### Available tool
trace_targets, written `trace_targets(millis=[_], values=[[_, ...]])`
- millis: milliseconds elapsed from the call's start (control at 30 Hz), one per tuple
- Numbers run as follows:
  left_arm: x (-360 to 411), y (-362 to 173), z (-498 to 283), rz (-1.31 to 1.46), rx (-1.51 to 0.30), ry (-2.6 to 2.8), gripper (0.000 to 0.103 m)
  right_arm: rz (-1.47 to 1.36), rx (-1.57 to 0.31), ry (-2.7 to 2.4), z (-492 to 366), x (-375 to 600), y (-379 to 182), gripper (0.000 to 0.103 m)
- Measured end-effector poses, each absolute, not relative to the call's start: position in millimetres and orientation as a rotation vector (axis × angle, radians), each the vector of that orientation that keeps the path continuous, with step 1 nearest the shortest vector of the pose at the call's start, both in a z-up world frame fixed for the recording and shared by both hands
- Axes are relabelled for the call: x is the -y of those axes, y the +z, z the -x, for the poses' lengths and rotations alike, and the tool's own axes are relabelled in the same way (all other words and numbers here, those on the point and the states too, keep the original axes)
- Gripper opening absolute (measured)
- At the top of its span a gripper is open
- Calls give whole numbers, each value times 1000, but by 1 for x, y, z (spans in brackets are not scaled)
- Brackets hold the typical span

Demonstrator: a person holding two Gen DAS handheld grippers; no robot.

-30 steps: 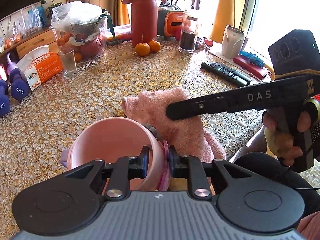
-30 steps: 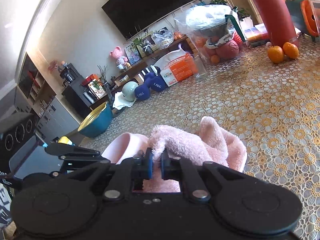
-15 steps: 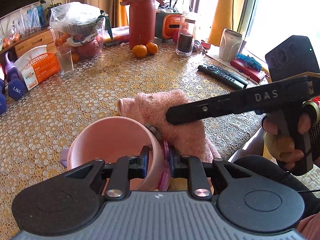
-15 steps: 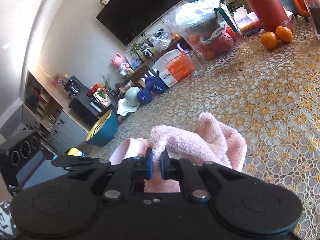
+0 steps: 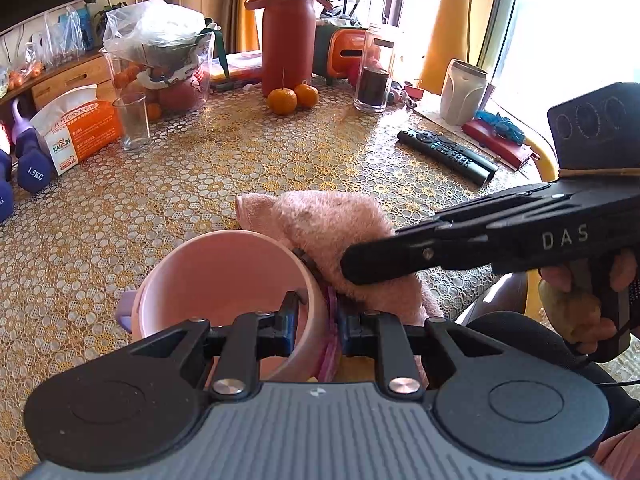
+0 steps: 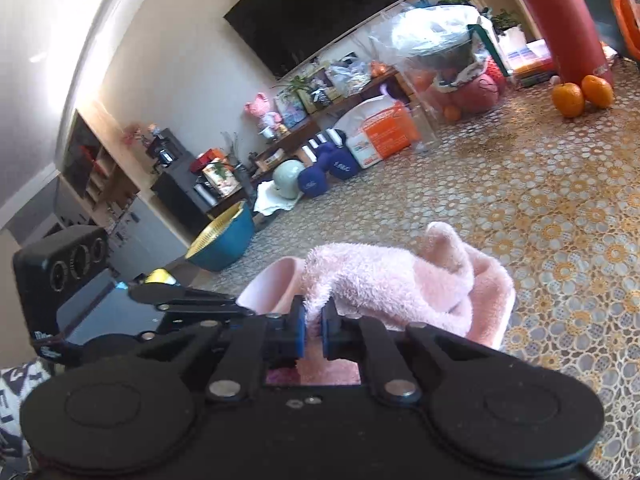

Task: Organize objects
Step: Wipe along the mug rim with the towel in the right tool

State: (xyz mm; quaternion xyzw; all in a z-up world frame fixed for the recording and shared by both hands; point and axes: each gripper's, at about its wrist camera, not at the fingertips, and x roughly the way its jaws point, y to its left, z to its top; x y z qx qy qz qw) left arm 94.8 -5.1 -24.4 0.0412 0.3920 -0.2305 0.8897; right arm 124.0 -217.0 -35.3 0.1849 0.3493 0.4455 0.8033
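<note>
Lifted higher than a second ago, the pink towel point(image 6: 384, 276) stays clenched in the right gripper point(image 6: 314, 320) near the table's point(image 5: 200, 184) front edge; the left gripper point(image 5: 318, 320) grasps the pink cup's point(image 5: 224, 272) rim.

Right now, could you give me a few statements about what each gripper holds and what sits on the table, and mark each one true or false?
1. The left gripper is clamped on the rim of the pink cup. True.
2. The right gripper is open and holds nothing. False: it is shut on the pink towel.
3. The pink cup is full of water. False: its inside looks empty.
4. Two oranges sit at the foot of the red flask. True.
5. The black remote lies on top of the towel. False: it lies apart on the tablecloth, farther back and to the right.
</note>
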Motion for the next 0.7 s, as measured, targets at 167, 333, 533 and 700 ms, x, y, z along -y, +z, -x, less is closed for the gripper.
trace_targets(millis=[167, 333, 533, 700], values=[[6, -25, -95, -89, -817, -466, 19, -363, -764, 951, -124, 207, -40, 7], [7, -25, -93, -101, -815, -470, 19, -348, -776, 869, -129, 213, -47, 7], [7, -25, -92, -95, -812, -485, 19, -387, -757, 849, -133, 228, -43, 7], [8, -25, -90, -94, -809, -491, 19, -507, -816, 915, -140, 222, -56, 7]])
